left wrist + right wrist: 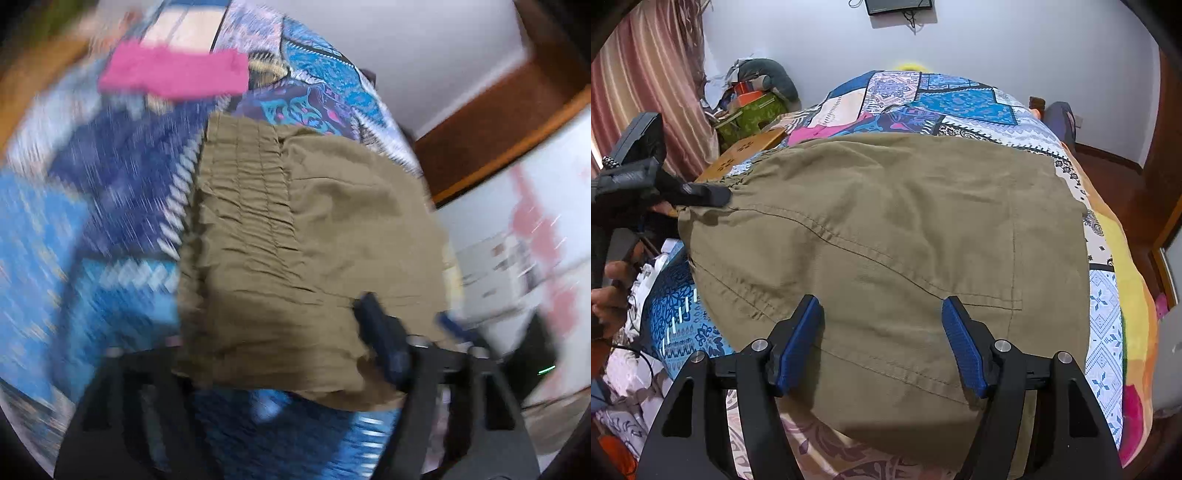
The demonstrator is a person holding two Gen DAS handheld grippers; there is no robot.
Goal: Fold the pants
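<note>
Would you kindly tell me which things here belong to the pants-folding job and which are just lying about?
Job:
olive pants
left gripper, clamped on the waistband
right gripper, open over the pants

Lying about:
patchwork bedspread
pink cloth
clutter pile
curtain

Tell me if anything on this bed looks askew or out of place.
Nothing is damaged or spilled. The olive-khaki cotton pants lie half folded on the patchwork bedspread, with the elastic waistband bunched and lifted where the left gripper pinches it. The right gripper hovers open above the fabric.
</note>
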